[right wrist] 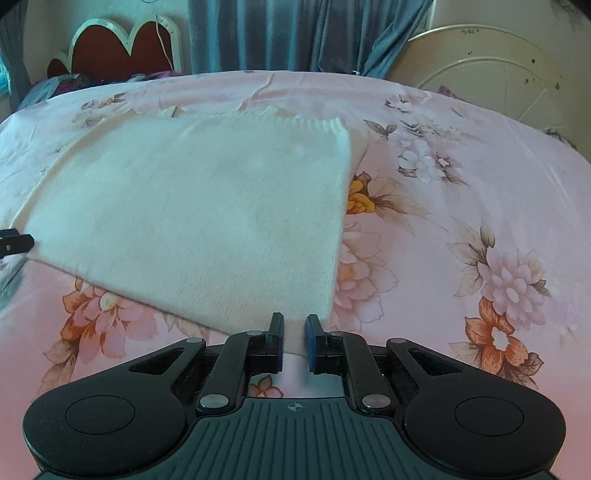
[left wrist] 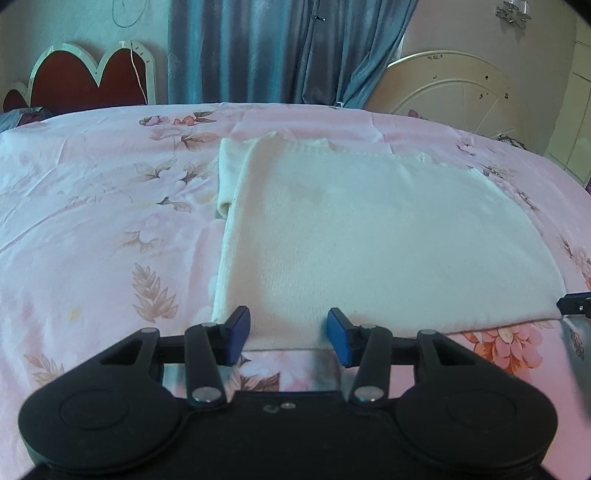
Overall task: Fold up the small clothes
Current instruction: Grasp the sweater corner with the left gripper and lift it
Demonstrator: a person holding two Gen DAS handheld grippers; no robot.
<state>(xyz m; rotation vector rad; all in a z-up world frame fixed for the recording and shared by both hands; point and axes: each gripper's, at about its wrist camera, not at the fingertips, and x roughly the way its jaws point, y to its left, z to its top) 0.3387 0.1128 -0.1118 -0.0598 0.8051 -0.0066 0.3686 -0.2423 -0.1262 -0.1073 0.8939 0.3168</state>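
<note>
A white knitted sweater lies folded into a flat rectangle on the pink floral bedsheet. One sleeve sticks out under its far left side. My left gripper sits at the near left edge, its blue pads apart with the hem lying flat between them. My right gripper has its pads drawn close on the near right corner of the sweater, pinching the cloth. Each gripper's tip shows at the edge of the other's view: the right gripper and the left gripper.
A red headboard with a white scalloped frame stands at the far left. Blue-grey curtains hang behind the bed. A cream round panel leans at the far right. Bare sheet surrounds the sweater.
</note>
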